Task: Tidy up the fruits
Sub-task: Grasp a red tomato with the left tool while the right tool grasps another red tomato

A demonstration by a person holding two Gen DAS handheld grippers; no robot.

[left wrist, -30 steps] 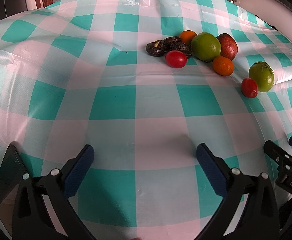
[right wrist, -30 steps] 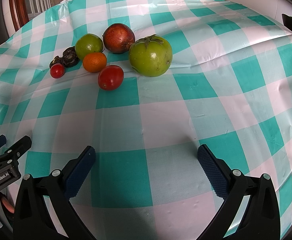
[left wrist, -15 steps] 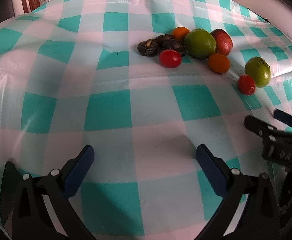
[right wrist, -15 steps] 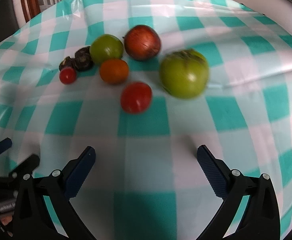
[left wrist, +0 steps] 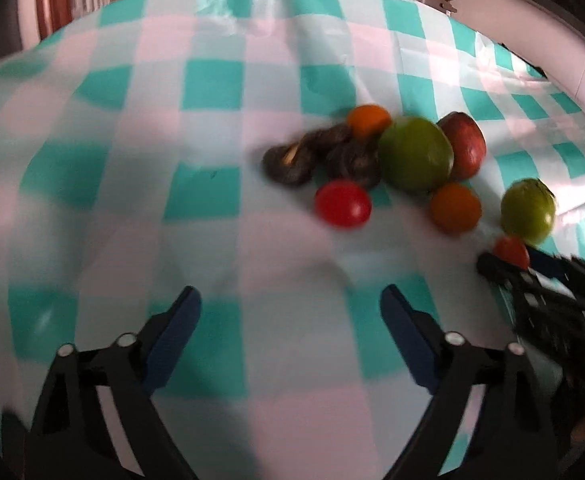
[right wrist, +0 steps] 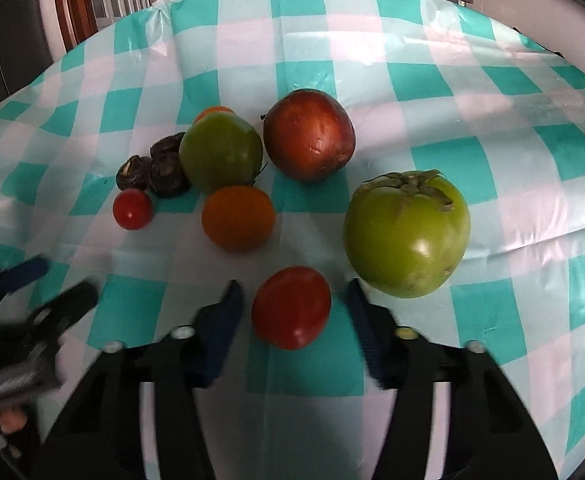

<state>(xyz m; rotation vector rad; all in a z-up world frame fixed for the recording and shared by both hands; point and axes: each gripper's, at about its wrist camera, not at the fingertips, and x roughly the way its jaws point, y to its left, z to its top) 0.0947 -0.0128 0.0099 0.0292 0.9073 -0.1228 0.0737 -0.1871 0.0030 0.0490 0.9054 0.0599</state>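
The right hand-held gripper stands partly open around a glossy oval red tomato on the teal-and-white checked surface, its blue pads not clearly touching. The left hand-held gripper gapes wide over bare cloth.

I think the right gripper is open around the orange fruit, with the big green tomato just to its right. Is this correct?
Not quite. In the right wrist view the right gripper is open around the red tomato, not the orange fruit, which lies farther ahead. The big green tomato is indeed to its right.
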